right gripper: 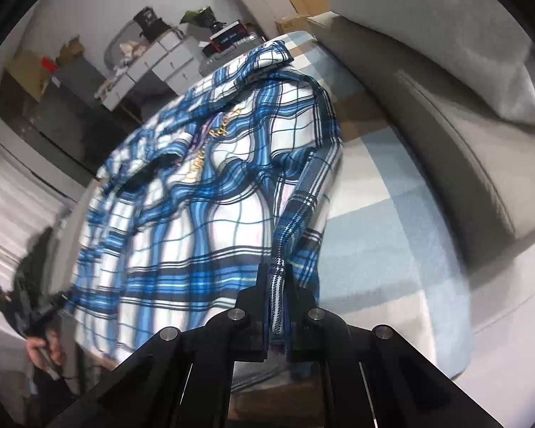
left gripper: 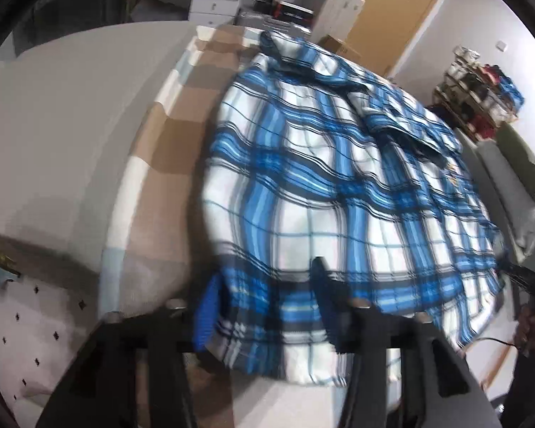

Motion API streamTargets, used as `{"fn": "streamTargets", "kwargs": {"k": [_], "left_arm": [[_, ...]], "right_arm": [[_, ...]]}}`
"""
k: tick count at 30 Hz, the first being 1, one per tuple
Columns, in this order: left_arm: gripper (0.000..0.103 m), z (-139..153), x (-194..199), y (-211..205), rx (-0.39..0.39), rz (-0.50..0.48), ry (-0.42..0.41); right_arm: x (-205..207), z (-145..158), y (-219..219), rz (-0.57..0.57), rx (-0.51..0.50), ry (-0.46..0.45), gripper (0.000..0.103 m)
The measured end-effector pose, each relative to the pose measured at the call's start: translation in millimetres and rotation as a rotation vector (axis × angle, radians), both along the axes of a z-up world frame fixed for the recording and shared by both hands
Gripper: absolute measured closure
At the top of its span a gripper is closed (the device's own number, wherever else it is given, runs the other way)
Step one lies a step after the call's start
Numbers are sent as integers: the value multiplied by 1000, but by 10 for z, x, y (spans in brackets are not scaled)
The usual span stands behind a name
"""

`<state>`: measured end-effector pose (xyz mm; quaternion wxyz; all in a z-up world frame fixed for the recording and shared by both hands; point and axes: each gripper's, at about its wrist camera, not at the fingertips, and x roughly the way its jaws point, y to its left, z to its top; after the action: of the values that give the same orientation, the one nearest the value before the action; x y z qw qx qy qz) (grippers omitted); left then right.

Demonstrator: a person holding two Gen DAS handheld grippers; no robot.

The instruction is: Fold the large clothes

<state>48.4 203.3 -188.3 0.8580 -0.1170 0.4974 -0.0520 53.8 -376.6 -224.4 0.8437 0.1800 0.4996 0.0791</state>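
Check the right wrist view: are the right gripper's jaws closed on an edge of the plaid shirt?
Yes, the right gripper has its jaws pinched on a narrow folded strip at the hem of the plaid shirt.

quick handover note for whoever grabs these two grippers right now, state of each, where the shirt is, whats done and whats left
Left gripper: hem of the blue and white plaid shirt lies between its blue-padded fingers; the blurred frame does not show a firm grip.
Right gripper: shut on the shirt's near edge.
Shirt: spread over the beige, white and pale blue checked blanket, collar at the far end.
Done: bottom edge taken up.
Left: no fold made yet; probably carry the hem toward the collar.
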Motion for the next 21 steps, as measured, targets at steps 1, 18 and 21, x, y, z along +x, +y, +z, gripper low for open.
{"fn": "streamTargets", "kwargs": {"k": [1, 18, 21], "left_arm": [[100, -10, 16, 10, 39, 14, 13], [103, 375, -818, -99, -65, -106, 52], [103, 660, -754, -91, -194, -157, 6]], "right_arm": [[11, -7, 10, 2, -9, 1, 99], [-629, 639, -242, 67, 46, -20, 100], [-556, 743, -247, 72, 161, -44, 100]]}}
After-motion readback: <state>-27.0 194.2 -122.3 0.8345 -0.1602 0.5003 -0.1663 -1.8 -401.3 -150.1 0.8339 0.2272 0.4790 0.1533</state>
